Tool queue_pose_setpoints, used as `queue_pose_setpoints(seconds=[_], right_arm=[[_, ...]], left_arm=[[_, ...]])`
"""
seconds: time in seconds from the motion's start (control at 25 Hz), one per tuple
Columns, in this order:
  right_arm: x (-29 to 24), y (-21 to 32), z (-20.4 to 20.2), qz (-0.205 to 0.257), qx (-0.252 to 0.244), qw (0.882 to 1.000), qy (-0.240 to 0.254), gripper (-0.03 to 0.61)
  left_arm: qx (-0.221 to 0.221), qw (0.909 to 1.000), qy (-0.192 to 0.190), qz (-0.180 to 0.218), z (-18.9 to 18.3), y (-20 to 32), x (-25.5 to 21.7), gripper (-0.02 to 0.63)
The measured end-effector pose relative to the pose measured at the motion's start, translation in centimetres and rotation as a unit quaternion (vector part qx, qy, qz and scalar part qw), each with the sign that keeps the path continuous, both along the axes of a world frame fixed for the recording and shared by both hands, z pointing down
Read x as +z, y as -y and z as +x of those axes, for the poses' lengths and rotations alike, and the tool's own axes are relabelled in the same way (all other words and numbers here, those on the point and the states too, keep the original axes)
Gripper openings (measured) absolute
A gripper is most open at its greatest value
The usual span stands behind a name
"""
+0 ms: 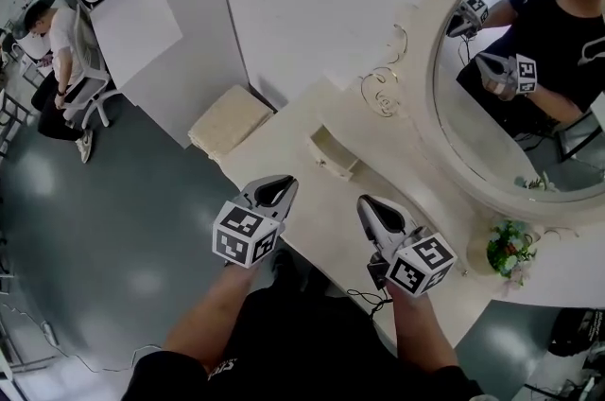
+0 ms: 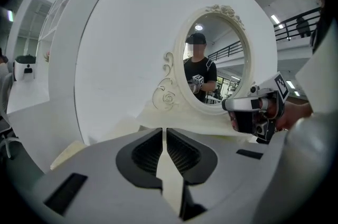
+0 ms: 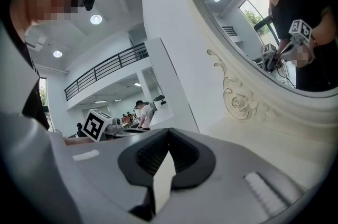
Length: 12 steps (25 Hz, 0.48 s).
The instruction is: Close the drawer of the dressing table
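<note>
**Status:** task not yet begun, as judged from the views.

- **Drawer:** the drawer (image 1: 333, 153), a small unit at the foot of the mirror (image 1: 515, 78), is being shown at frame centre in the head view. It appears to be standing pulled out of its housing w/ the open top visible. No contact is being made w/ it by either tool.
- **L hand-held gripper** (image 1: 275, 191): it is being held at lower centre-left, over the near edge of the tabletop (image 1: 312, 210). Its jaws are being held together, w/ nothing between them.
- **R hand-held gripper** (image 1: 375, 210): it is being held at lower centre-right, above the tabletop. Its jaws are likewise closed and empty.
- **Relative position:** both tools are being pointed toward the mirror side. The drawer is lying above and between them in frame, apart from both.
- **Remaining:** approach to the drawer front, contact w/ a closed jaw tip, and a push until the front sits flush. Approx. the whole job is being left to do.
</note>
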State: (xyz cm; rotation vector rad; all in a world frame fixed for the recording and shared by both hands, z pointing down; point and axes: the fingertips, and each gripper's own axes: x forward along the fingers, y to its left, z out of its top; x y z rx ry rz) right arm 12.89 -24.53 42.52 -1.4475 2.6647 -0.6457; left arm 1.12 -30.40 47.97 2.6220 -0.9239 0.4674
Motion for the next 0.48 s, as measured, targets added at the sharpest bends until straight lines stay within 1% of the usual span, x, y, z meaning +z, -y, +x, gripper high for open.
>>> queue_pose_setpoints(seconds=[0.12, 0.16, 0.28, 0.36, 0.48], right_arm=[[0.4, 0.7, 0.1, -0.008, 0.006, 1.000, -0.004, 0.011], [0.6, 1.0, 0.2, -0.011, 0.009, 1.000, -0.006, 0.011], [1.1, 1.7, 0.6, -0.019, 0.016, 1.000, -0.009, 0.011], [1.5, 2.0, 0.7, -0.024, 0.019, 0.999, -0.010, 0.011], [2.3, 2.1, 0.9, -0.035, 0.023, 0.999, -0.011, 0.011]], left_arm=[[0.009, 0.9999, 0.010, -0.005, 0.7, 1.2, 1.2, 0.009], [0.012, 0.9998, 0.015, -0.009, 1.0, 1.7, 2.0, 0.021], [0.021, 0.9987, 0.031, -0.033, 2.1, 3.2, 4.8, 0.106], [0.028, 0.9976, 0.042, -0.047, 2.9, 4.2, 6.7, 0.124], [0.038, 0.9959, 0.059, -0.058, 4.0, 5.4, 9.0, 0.137]])
